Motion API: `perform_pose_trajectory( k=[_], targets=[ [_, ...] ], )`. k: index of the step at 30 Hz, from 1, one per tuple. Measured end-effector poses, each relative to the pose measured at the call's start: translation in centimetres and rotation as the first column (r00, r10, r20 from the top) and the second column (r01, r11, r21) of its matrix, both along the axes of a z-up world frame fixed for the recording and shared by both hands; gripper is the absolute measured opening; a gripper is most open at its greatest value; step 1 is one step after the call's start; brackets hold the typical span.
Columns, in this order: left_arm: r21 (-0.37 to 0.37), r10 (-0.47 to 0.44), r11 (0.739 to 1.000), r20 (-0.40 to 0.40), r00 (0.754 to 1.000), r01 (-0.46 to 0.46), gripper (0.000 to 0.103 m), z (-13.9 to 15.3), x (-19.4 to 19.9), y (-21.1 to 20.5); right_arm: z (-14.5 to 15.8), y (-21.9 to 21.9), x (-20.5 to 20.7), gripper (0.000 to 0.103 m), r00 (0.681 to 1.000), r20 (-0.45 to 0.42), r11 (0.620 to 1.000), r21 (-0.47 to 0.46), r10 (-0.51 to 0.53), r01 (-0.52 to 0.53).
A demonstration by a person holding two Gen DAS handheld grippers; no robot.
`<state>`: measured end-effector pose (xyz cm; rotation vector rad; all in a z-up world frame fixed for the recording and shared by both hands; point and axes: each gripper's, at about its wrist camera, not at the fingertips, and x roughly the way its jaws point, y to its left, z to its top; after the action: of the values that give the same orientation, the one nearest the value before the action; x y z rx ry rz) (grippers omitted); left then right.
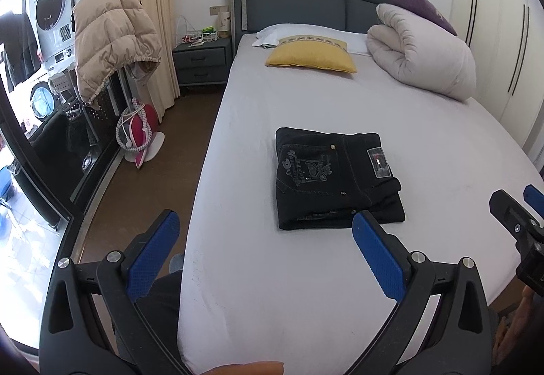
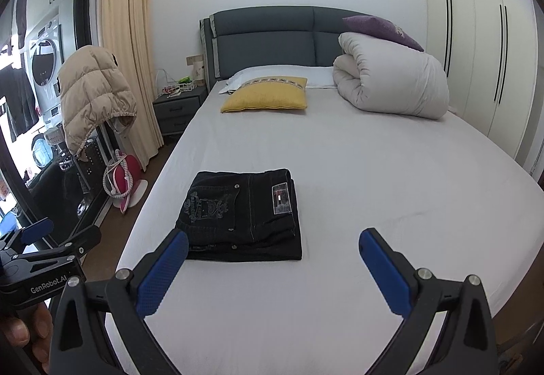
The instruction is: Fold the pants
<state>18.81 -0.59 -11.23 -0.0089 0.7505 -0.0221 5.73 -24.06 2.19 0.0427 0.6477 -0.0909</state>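
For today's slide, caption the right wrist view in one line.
Folded black denim pants lie on the white bed; open right gripper hovers empty.

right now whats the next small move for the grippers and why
Probably just draw both back and stop. The black pants already lie in a compact folded stack on the bed, and the left gripper and right gripper are open, empty and short of the fabric.

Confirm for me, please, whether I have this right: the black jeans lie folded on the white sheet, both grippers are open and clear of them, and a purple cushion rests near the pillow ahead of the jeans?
One detail is off: the cushion by the pillow is yellow, as the right wrist view shows. The purple one sits atop the rolled duvet. The rest holds: folded black jeans on the white sheet, left gripper and right gripper open and clear.
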Motion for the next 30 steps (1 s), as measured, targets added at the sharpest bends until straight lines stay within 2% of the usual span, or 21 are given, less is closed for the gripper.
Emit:
perform_pose_trajectory(
  k=[30],
  targets=[
    [-0.007, -0.013, 1.000, -0.012, 1.000, 0.013, 0.103, -1.2, 0.5, -0.5, -0.5, 0.6, 0.1, 0.103, 1.000, -0.009, 1.000, 0.002, 0.013, -0.013]
  ],
)
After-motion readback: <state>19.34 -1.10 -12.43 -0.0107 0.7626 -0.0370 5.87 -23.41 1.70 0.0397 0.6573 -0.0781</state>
